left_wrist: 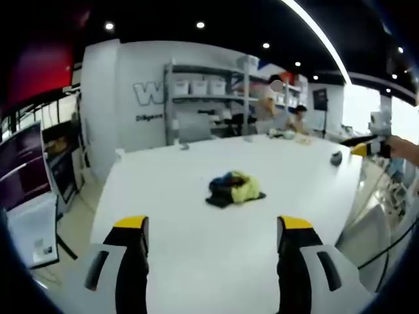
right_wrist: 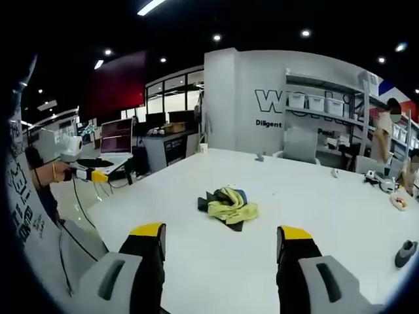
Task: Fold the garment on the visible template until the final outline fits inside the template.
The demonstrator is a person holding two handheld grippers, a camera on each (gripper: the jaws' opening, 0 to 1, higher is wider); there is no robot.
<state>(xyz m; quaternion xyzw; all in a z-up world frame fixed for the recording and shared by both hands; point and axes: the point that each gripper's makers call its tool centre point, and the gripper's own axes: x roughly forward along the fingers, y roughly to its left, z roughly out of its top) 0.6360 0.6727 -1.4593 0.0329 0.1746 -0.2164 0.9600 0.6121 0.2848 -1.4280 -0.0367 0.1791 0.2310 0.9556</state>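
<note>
While both grippers hover with jaws apart, left gripper (left_wrist: 213, 239) and right gripper (right_wrist: 222, 245) hold nothing. Crumpled yellow, blue and black garment (left_wrist: 234, 188) (right_wrist: 228, 206) lies mid-table (left_wrist: 170, 261) (right_wrist: 340, 209), away from every edge. Shelf bins (right_wrist: 314, 101) have unseeable contents.

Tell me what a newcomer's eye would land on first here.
The crumpled garment, yellow, blue and dark, lies bunched alone in the middle of the big white table. The left gripper and the right gripper both stand open in front of it, holding nothing. Behind it, shelving with white bins lines the wall.
</note>
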